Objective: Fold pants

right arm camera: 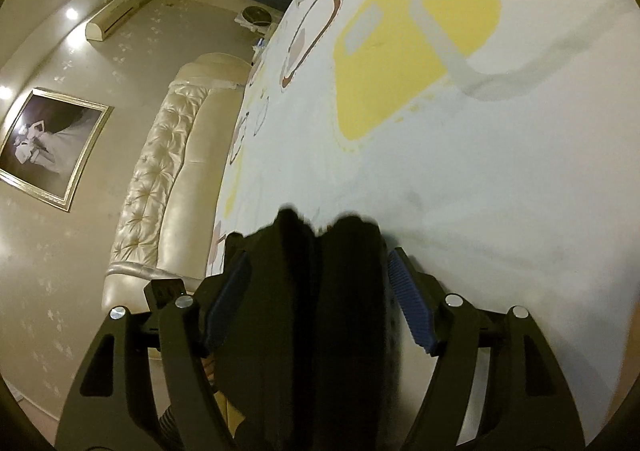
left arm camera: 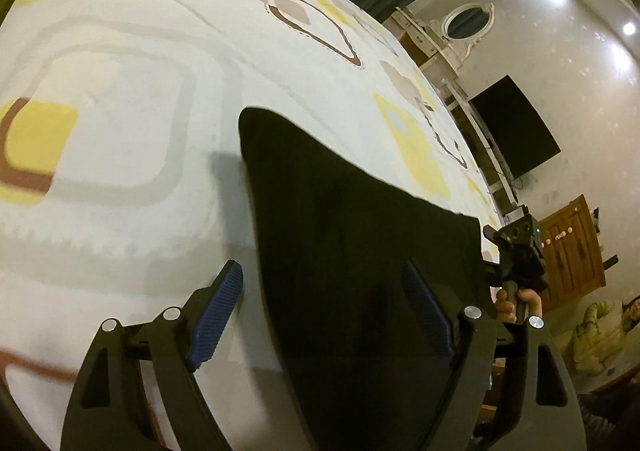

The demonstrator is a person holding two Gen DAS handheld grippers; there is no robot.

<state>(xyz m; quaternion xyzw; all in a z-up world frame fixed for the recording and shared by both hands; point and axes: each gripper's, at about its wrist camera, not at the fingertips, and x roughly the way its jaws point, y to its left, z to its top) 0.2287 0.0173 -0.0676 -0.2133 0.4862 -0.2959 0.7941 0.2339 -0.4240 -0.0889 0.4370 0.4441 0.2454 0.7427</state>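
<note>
In the left wrist view we see the left gripper (left arm camera: 322, 315) with its jaws spread wide; the blue ribbed pads (left arm camera: 218, 315) stand well apart and clamp nothing. The black pants (left arm camera: 352, 235) lie between them, running forward from under the gripper across the patterned bedsheet (left arm camera: 140, 91) to a rounded end. The cloth passes just beside the right-hand pad; whether it touches it we cannot tell.

From the right wrist view, the right gripper (right arm camera: 318, 303) also has its jaws open wide. A bunched, doubled fold of the pants (right arm camera: 328, 291) fills the gap between the pads (right arm camera: 412, 315), with a dark crease down the middle. The left pad looks pressed by the fabric, the right one sits just beside it; we cannot say a grip is made.

The lower part of the cloth is cut off by both frames, and its black surface shows almost no detail. In the left view the other gripper shows at the far edge of the pants, its fingers hidden
</note>
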